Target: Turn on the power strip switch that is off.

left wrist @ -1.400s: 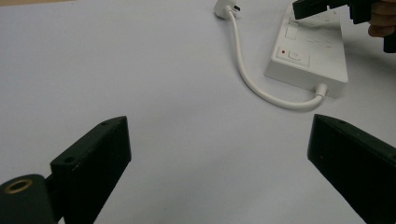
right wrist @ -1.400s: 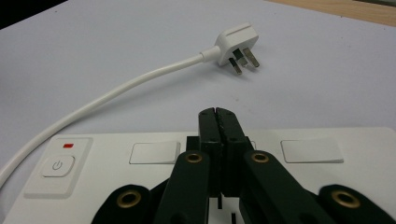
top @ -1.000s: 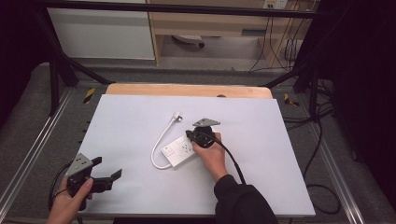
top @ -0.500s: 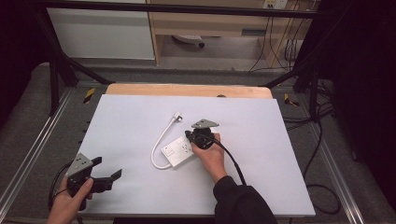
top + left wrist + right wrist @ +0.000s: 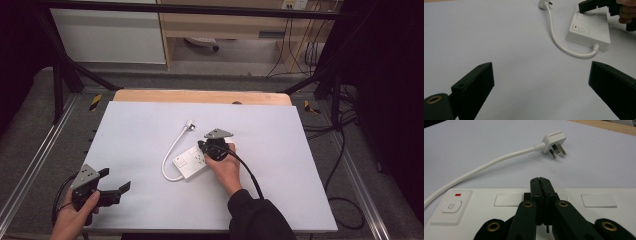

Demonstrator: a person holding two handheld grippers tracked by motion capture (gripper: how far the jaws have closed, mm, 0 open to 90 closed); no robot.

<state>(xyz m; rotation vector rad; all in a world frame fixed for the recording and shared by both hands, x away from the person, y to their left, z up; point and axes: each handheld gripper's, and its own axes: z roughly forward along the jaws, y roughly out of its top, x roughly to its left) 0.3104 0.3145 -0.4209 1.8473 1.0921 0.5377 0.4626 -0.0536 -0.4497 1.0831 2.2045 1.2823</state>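
A white power strip with a red-marked switch lies mid-table, and its short white cable curves round to a three-pin plug lying loose on the table. My right gripper rests over the strip's top face near the middle sockets, its jaws shut flat against each other with nothing visible between them. The plug lies beyond the strip, pins to the right. My left gripper is held at the table's near left corner, open and empty, facing the strip.
The white tabletop has a wooden strip along its far edge. Metal frame rails run down both sides. Cables hang off the right side, and shelving stands behind the table.
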